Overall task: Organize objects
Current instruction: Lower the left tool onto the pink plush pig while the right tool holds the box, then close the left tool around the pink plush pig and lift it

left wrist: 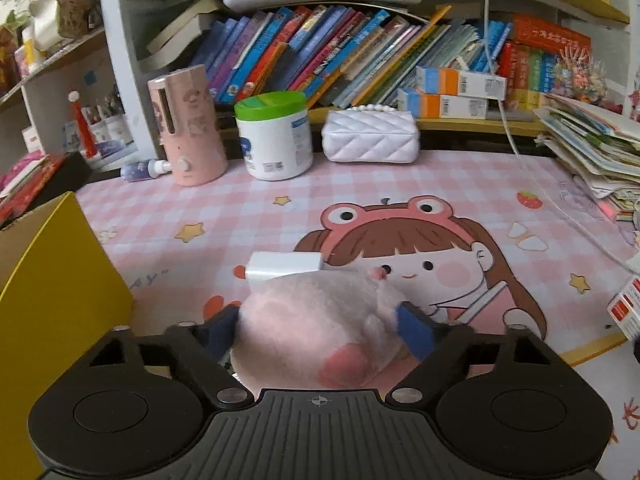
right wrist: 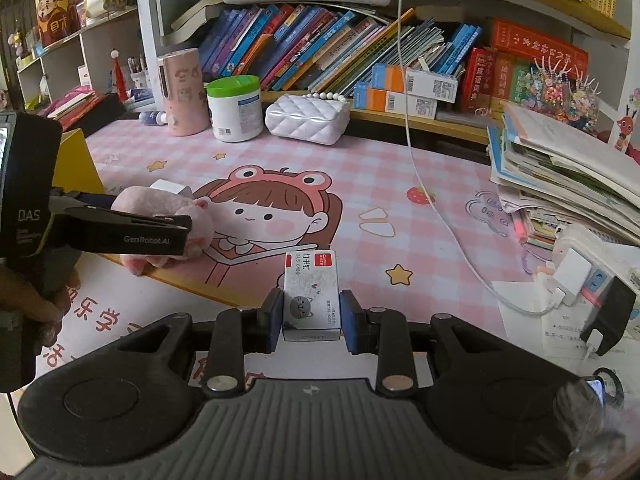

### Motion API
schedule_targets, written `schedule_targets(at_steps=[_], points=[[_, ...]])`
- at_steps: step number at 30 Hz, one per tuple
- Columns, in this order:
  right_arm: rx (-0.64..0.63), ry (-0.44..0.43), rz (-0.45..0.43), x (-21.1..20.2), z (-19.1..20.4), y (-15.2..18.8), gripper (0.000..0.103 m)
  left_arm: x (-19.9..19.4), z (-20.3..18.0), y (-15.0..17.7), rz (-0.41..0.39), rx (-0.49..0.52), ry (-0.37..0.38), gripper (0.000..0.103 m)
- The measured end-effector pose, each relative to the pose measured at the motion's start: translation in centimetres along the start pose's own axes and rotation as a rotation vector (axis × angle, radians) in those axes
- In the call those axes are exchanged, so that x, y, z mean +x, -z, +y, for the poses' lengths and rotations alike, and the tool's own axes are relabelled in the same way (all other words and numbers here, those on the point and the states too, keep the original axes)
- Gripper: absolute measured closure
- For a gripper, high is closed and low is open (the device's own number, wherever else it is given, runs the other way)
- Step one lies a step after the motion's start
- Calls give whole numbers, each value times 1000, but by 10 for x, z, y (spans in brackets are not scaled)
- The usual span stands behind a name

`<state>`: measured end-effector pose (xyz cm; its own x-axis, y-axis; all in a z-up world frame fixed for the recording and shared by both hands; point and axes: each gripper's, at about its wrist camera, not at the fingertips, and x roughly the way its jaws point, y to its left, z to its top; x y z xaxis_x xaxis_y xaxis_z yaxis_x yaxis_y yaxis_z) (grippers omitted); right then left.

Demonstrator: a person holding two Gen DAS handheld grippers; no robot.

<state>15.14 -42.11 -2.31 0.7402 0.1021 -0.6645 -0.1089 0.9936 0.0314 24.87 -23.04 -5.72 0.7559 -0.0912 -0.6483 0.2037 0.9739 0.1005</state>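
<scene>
Plush toy: your left gripper (left wrist: 320,322) is clenched on the pink plush toy (left wrist: 316,320), low in the middle of the left wrist view; its fingers (left wrist: 416,334) press into both sides. In the right wrist view the toy (right wrist: 160,208) sits at middle left, over the near edge of the desk mat (right wrist: 400,200).
Staple box: your right gripper (right wrist: 311,316) grasps the small white staple box (right wrist: 310,292) with a cat drawing, lower centre of that view, pads against both long sides.
White charger: a white charger (left wrist: 284,268) lies on the mat just behind the toy.
Yellow box: an open yellow box (left wrist: 52,280) stands at the left edge of the left view; you cannot see what is in it.
Back row: upper centre, a pink cylinder-shaped appliance (left wrist: 186,128), a white tub (left wrist: 276,136) with its green lid shut, and a quilted white purse (left wrist: 370,134), closed, stand side by side.
Shelf: leaning books (left wrist: 320,52) fill the shelf behind them.
Right side: a paper stack (right wrist: 568,176) and a power strip (right wrist: 580,268) with a plugged charger.
</scene>
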Motion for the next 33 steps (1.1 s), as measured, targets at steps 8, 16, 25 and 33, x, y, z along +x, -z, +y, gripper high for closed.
schedule_targets(at_steps=[8,16,25,33], points=[[27,-9,-17,-4,2,-2,75,-47,12,1,-28,-78,60,43],[9,-74,-7,2,27,-5,75,-103,31,24,-26,-144,55,42],[-27,-111,31,5,69,3,75,-133,63,48,-5,-196,64,42],[-21,-69,12,-18,104,9,75,-155,92,71,-7,-206,131,42]])
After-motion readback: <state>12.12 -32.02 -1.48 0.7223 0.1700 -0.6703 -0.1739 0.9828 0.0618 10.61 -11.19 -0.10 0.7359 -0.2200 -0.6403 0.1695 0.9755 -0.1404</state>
